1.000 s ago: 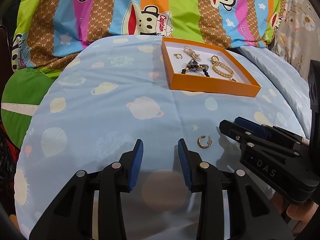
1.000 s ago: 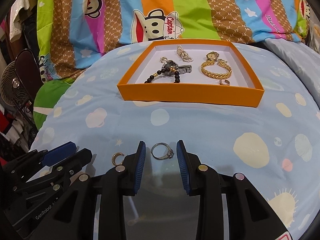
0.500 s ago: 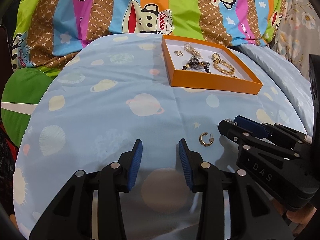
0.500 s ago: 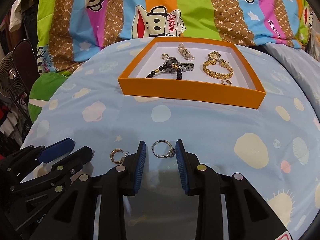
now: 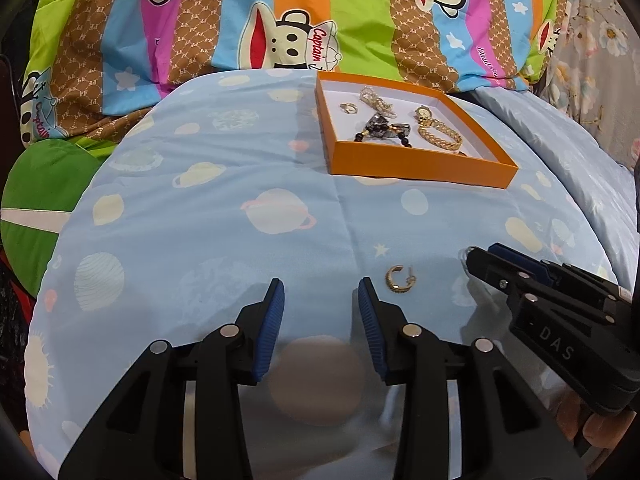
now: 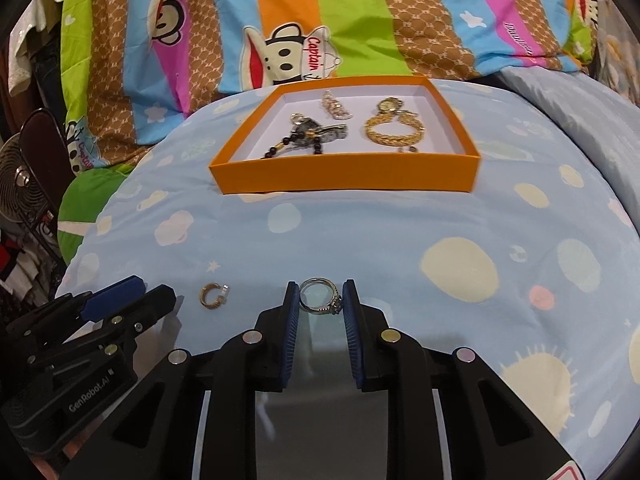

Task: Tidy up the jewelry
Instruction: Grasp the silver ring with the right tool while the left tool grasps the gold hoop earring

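A silver ring (image 6: 320,297) with a small stone sits between my right gripper's blue pads; the right gripper (image 6: 320,300) has closed on it and both pads touch it just above the blue sheet. A gold hoop earring (image 6: 214,295) lies on the sheet to its left, and it also shows in the left wrist view (image 5: 398,278). My left gripper (image 5: 320,300) is open and empty, just left of the earring. The orange box (image 6: 344,176) farther back holds a gold bracelet (image 6: 394,130), a dark beaded piece (image 6: 304,138) and other jewelry.
The bed has a light blue planet-print sheet (image 5: 224,216). A striped monkey-print blanket (image 5: 280,20) rises behind the box. A green cushion (image 5: 40,184) lies at the left edge. A fan and clutter (image 6: 20,184) stand off the bed's left side.
My right gripper's jaws have narrowed from open around the ring to touching it on both sides. The left gripper has stayed open beside the earring.
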Action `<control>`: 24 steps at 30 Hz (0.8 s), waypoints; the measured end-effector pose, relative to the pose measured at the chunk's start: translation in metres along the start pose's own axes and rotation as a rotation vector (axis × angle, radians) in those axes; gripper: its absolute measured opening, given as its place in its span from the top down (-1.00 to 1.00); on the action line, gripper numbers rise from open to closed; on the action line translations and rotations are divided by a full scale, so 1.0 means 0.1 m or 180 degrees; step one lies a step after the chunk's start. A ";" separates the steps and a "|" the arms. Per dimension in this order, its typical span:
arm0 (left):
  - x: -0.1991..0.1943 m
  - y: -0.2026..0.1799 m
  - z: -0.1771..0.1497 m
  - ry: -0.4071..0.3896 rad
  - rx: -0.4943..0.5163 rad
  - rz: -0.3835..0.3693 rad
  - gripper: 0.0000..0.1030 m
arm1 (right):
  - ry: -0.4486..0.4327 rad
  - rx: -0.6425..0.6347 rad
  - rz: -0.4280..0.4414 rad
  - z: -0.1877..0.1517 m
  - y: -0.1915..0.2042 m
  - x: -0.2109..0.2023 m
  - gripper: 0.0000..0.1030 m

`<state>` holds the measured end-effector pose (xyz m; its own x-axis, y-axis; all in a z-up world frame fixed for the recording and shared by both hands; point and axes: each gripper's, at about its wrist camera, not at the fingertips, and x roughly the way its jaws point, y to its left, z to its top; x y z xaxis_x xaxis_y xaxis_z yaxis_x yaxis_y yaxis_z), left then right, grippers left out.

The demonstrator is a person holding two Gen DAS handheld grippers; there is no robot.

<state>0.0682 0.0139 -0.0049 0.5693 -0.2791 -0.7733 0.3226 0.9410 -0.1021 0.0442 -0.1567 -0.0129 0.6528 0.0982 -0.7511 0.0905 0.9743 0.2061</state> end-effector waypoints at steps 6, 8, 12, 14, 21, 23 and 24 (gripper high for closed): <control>0.04 -0.24 0.05 -0.0024 0.0138 -0.0031 0.08 | -0.0041 0.0179 -0.0096 -0.07 -0.26 -0.12 0.60; 0.08 -0.31 0.07 -0.0013 0.0184 -0.0029 0.08 | -0.0044 0.0223 -0.0100 -0.08 -0.32 -0.13 0.60; 0.18 -0.39 0.11 0.0037 0.0210 0.0005 0.08 | -0.0048 0.0256 -0.0086 -0.10 -0.37 -0.14 0.60; 0.21 -0.41 0.12 0.0043 0.0219 0.0033 0.07 | -0.0044 0.0255 -0.0080 -0.11 -0.37 -0.13 0.59; 0.24 -0.47 0.12 0.0065 0.0317 0.0117 -0.01 | -0.0037 0.0295 -0.0035 -0.11 -0.40 -0.12 0.59; 0.25 -0.48 0.12 0.0066 0.0330 0.0133 -0.01 | -0.0037 0.0297 -0.0034 -0.11 -0.40 -0.12 0.59; 0.25 -0.48 0.12 0.0066 0.0335 0.0139 -0.01 | -0.0037 0.0296 -0.0034 -0.11 -0.40 -0.12 0.59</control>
<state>0.0756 -0.0405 -0.0118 0.5692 -0.2332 -0.7885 0.3761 0.9266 -0.0026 0.0244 -0.1944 -0.0195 0.6602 0.0851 -0.7463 0.1665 0.9523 0.2559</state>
